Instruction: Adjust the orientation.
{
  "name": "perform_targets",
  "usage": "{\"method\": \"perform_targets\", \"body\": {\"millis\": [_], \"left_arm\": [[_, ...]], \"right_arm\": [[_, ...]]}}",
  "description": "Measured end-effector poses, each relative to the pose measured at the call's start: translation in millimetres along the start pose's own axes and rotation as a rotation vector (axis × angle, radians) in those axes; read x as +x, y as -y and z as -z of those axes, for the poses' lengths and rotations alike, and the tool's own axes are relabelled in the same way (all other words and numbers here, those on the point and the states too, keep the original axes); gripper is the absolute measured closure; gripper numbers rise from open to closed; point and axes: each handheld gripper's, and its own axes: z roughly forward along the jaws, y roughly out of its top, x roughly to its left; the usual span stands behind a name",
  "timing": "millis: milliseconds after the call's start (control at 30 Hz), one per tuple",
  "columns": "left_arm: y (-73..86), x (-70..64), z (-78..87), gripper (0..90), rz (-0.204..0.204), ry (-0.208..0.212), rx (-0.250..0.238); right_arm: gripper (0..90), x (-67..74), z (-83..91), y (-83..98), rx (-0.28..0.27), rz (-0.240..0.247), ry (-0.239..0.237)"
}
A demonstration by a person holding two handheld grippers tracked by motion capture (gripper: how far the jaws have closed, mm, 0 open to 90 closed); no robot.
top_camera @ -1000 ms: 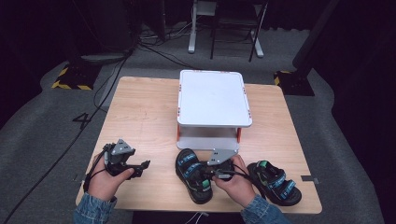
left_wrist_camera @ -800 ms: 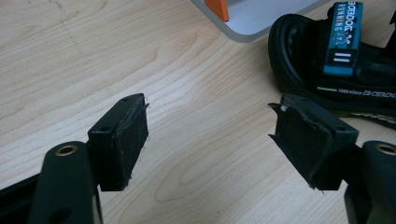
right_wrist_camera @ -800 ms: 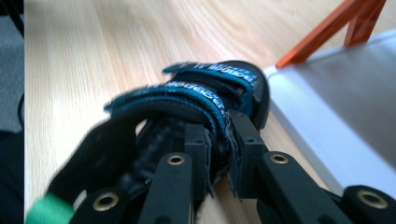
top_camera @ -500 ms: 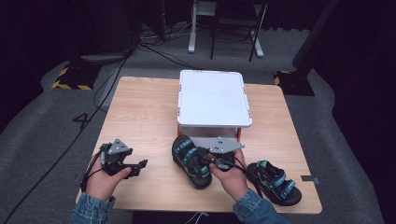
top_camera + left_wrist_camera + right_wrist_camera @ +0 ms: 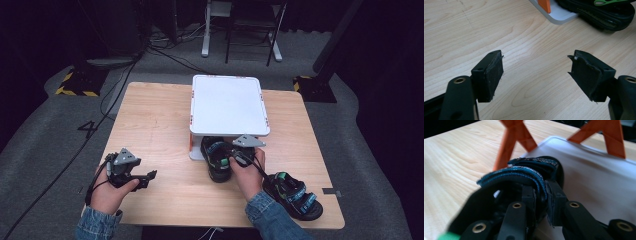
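The right gripper (image 5: 227,161), clamped on a strap of the black and teal sandal (image 5: 218,159), has carried it away from the near edge of the table, so its toe now sits under the white rack (image 5: 227,105).

Black chair (image 5: 252,22), floor cables (image 5: 150,47), yellow-black hazard tape (image 5: 75,91)
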Motion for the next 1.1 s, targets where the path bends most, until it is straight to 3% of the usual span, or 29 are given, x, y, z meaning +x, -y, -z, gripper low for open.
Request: {"method": "perform_targets", "body": {"millis": [33, 100, 133, 167, 300, 367, 500, 733, 833, 933, 967, 1100], "left_arm": [[0.0, 0.0, 0.0, 26.2, 0.000, 0.000, 0.000], [0.2, 0.5, -0.7, 26.2, -0.003, -0.001, 0.002], [0.2, 0.5, -0.7, 26.2, -0.003, -0.001, 0.002], [-0.2, -0.1, -0.7, 26.2, -0.007, 0.005, 0.010], [-0.5, -1.4, -1.2, 26.2, -0.006, 0.001, 0.003], [-0.2, -0.9, -2.6, 26.2, -0.011, 0.004, 0.008], [0.2, -1.5, -4.2, 26.2, -0.012, 0.004, 0.012], [0.2, -1.4, -4.3, 26.2, -0.014, 0.004, 0.014], [-0.2, -1.8, -3.4, 26.2, -0.012, 0.009, 0.012], [0.1, -1.7, -3.5, 26.2, -0.008, 0.007, 0.012], [0.1, -2.0, -4.3, 26.2, -0.013, 0.007, 0.016], [-0.7, -3.3, -4.9, 26.2, -0.017, 0.009, 0.016]], "right_arm": [[77.2, 0.0, 0.0, 0.0, 0.000, 0.000, 0.000], [59.9, -4.4, 1.6, 0.1, 0.011, -0.019, 0.006], [59.9, -4.4, 1.6, 0.1, 0.011, -0.019, 0.006], [47.2, -5.0, 4.3, -1.7, 0.020, -0.016, 0.030], [37.7, -5.5, 9.9, -2.0, 0.018, -0.018, 0.017], [33.9, -3.7, 21.2, -3.4, 0.002, -0.001, 0.011], [31.6, -2.8, 37.5, -5.8, -0.050, -0.001, -0.027], [31.9, 6.7, 60.1, -2.4, -0.066, 0.039, -0.072], [34.0, 13.8, 74.3, 6.8, -0.041, 0.071, -0.101], [34.0, 18.1, 78.0, 16.3, 0.002, 0.068, -0.132], [33.9, 20.8, 77.2, 25.2, 0.038, 0.051, -0.168], [32.7, 23.2, 70.5, 34.3, 0.080, 0.038, -0.182]]}}
